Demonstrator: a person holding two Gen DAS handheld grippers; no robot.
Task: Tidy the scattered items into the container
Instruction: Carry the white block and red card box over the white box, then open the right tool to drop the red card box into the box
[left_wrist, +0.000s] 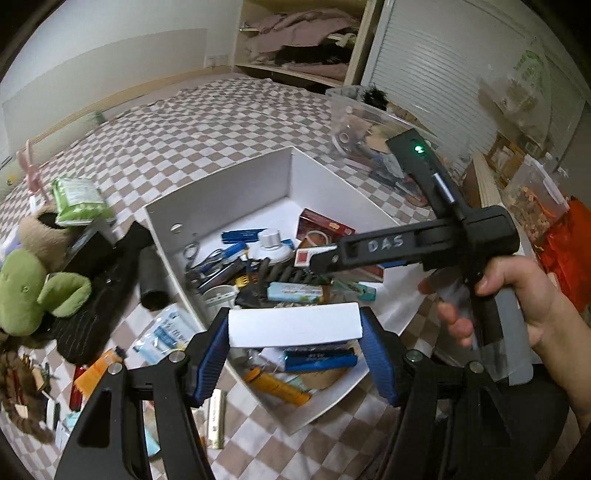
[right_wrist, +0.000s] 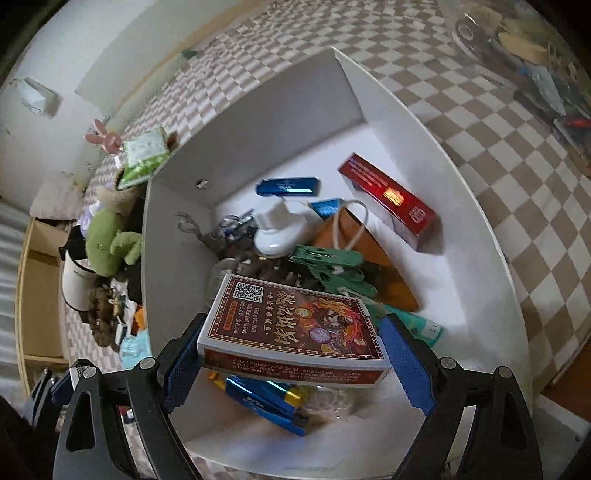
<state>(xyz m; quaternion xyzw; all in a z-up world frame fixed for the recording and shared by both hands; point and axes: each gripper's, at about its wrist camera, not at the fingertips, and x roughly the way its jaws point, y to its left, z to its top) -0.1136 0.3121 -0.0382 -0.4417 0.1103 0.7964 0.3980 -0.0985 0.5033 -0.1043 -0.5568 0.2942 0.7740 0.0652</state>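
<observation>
The white container (left_wrist: 221, 184) stands on the checkered cloth and holds several small items: blue cases, a red carton (right_wrist: 391, 195), green pegs (right_wrist: 328, 258). My left gripper (left_wrist: 293, 345) is shut on a plain white box (left_wrist: 293, 323), held over the container's near edge. My right gripper (right_wrist: 295, 363) is shut on a flat red patterned box (right_wrist: 295, 328), held above the container's inside. In the left wrist view the right gripper (left_wrist: 317, 258) reaches in from the right, held by a hand (left_wrist: 517, 295). A green plush (left_wrist: 33, 291), a black tube (left_wrist: 151, 280) and a blue-white packet (left_wrist: 166, 332) lie left of the container.
A green wipes pack (left_wrist: 79, 201), a black pouch (left_wrist: 99, 310) and an orange item (left_wrist: 94, 373) lie on the cloth at left. A clear plastic bin (left_wrist: 354, 122) stands behind the container. An orange crate (left_wrist: 569, 251) is at the right, shelves at the back.
</observation>
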